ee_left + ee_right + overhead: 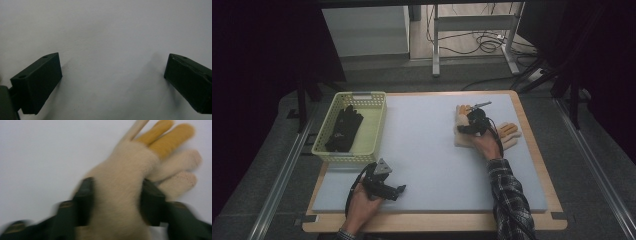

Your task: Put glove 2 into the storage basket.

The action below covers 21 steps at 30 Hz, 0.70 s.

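Observation:
A cream knit glove (125, 170) with orange-yellow fingers lies flat on the grey mat (427, 150) at the far right. My right gripper (117, 200) straddles its cuff end, one black jaw pressed against each side; in the high view this gripper (469, 125) sits on that glove (460, 137). Just to its right lies a second cream glove (510, 132). My left gripper (399, 192) rests near the mat's front left corner, and in its own view it (112, 77) stands open with bare mat between the jaws.
A pale yellow-green basket (362, 97) stands at the mat's far left corner with a black glove (343, 129) inside. The mat lies on a wooden tabletop (542, 165). Beyond the table are desk legs and cables on the floor.

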Tool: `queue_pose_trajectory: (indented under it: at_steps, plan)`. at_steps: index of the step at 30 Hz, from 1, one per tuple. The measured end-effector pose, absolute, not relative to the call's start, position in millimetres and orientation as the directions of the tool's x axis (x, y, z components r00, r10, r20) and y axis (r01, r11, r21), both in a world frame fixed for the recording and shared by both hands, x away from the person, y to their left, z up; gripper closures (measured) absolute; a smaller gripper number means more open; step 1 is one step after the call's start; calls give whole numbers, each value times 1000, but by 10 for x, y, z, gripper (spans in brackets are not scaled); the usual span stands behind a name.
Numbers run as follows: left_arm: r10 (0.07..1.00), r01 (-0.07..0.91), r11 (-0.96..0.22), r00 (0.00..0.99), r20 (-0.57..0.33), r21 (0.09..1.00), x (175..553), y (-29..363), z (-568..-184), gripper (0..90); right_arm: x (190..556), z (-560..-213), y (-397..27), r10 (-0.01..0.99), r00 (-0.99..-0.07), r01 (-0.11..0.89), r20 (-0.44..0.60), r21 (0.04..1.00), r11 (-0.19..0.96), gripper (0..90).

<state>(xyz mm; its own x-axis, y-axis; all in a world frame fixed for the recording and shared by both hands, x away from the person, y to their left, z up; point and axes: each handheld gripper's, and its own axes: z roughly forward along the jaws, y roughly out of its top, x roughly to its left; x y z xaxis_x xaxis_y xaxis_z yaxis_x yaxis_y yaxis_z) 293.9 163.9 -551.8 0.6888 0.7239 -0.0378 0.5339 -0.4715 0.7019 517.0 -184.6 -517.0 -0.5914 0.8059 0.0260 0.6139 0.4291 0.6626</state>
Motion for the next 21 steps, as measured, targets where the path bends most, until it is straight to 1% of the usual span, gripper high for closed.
queue_pose_trajectory:
  at_steps: [1, 3, 5, 9, 10, 14, 16, 17, 18, 19, 21]
  plan:
    - [724, 534, -471, 689, -38, 702, 2939, 1639, -5518, 17, 5170, -5170, -1846, 806, -591, 614, 26, 663, 429, 569]
    - [724, 534, -472, 689, -38, 702, 2938, 1639, -5518, 17, 5146, -5141, -1806, 817, -577, 625, 19, 654, 426, 625]
    - [725, 535, -468, 687, -40, 703, 2938, 1637, -5520, 17, 5127, -5113, -1796, 818, -575, 617, -1, 657, 434, 638]
    - [723, 534, -472, 689, -38, 701, 2939, 1640, -5518, 17, 5074, -5036, -1801, 821, -571, 607, 20, 683, 405, 642]
    - [724, 534, -472, 689, -38, 701, 2939, 1639, -5518, 17, 5012, -4951, -1791, 812, -582, 599, 55, 704, 382, 641]
    - [724, 534, -472, 689, -38, 701, 2939, 1639, -5518, 17, 4890, -4834, -1748, 792, -606, 577, 74, 726, 374, 640]
    - [723, 534, -474, 690, -35, 700, 2939, 1641, -5517, 17, 4712, -4712, -1678, 770, -631, 559, 95, 745, 366, 637]
    - [723, 534, -474, 690, -35, 700, 2939, 1641, -5517, 17, 4712, -4712, -1678, 770, -631, 559, 95, 745, 366, 637]
    - [724, 534, -472, 689, -38, 701, 2939, 1639, -5518, 17, 4559, -4629, -1632, 749, -654, 542, 107, 757, 365, 636]
    - [724, 534, -472, 689, -38, 701, 2939, 1639, -5518, 17, 4559, -4629, -1632, 749, -654, 542, 107, 757, 365, 636]
    - [724, 534, -472, 689, -38, 701, 2939, 1639, -5518, 17, 4362, -4550, -1584, 726, -674, 537, 135, 765, 356, 633]
